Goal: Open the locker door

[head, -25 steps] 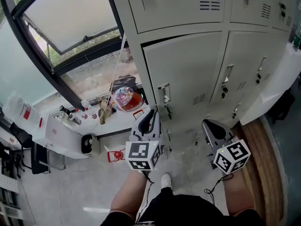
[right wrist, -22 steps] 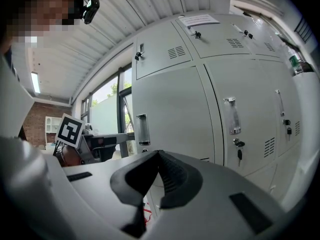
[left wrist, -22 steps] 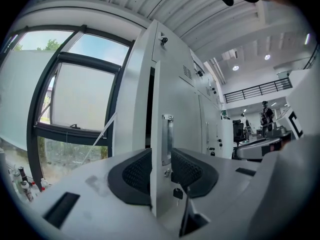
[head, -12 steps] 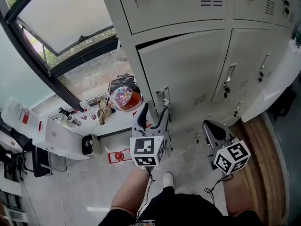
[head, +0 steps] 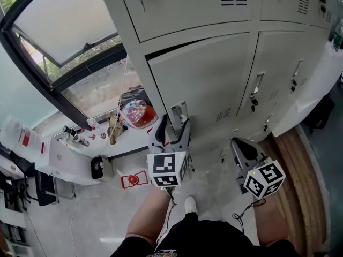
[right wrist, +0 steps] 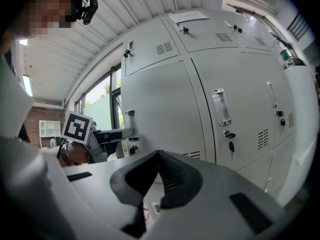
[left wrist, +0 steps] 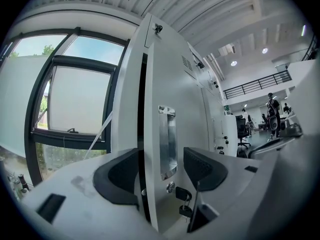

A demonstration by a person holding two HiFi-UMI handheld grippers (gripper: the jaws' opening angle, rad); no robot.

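Grey metal locker door [head: 206, 74] stands slightly ajar, dark gap showing.

Nothing here can actually be read from where I stand. A paper sheet [right wrist: 188, 17] stuck high on the lockers [right wrist: 165, 109] carries lines of print too small to make out, and the red label [head: 25, 138] on a white container by the window is just a blur. The marker cubes [head: 167, 170] show only black-and-white square patterns, no letters or numbers.
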